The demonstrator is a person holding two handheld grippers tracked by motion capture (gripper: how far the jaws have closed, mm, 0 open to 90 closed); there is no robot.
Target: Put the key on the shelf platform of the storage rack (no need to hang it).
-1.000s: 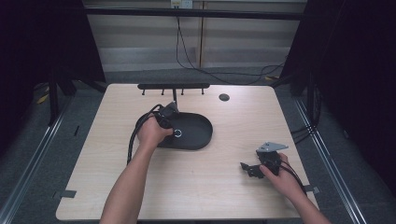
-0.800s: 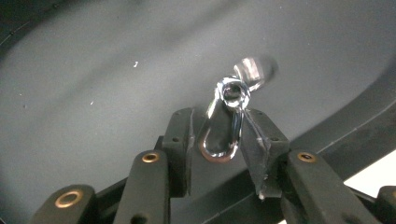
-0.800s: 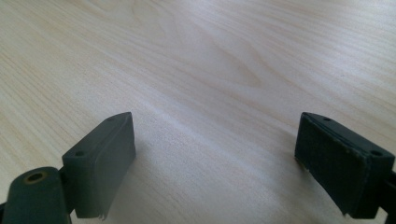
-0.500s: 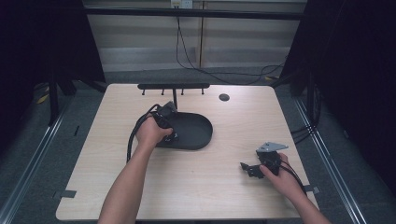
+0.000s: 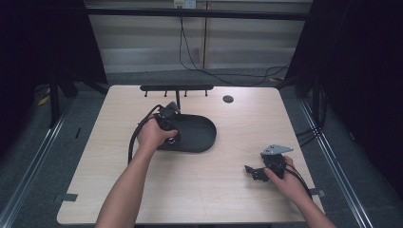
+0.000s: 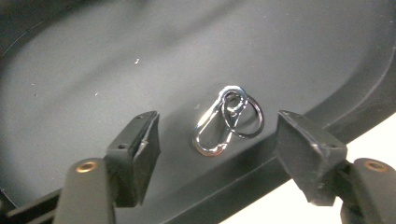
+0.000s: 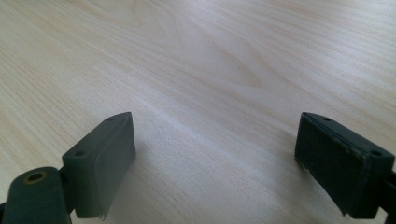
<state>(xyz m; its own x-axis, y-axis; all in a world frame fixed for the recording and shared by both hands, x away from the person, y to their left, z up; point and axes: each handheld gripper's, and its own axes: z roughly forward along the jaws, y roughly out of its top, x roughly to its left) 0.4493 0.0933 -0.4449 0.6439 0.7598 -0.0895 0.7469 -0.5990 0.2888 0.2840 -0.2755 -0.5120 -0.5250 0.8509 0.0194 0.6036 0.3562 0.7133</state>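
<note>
A silver carabiner [image 6: 215, 126] with a key ring [image 6: 250, 117] on it lies flat in the black oval tray [image 5: 199, 130], close to the tray's rim. My left gripper [image 6: 218, 136] hangs low over it with a jaw on either side. The jaws have just been opening, and neither pad touches the metal. In the high view the left gripper [image 5: 171, 137] is at the tray's near-left part, under the person's hand. My right gripper [image 5: 252, 171] rests on the table [image 5: 228, 199] at the near right, jaws wide apart over bare wood [image 7: 215, 93].
A black bar with several pegs [image 5: 176, 88] runs along the table's far edge. A small dark round hole [image 5: 228, 99] is to its right. The left gripper's cable [image 5: 134, 137] loops left of the tray. Floor rails flank the table.
</note>
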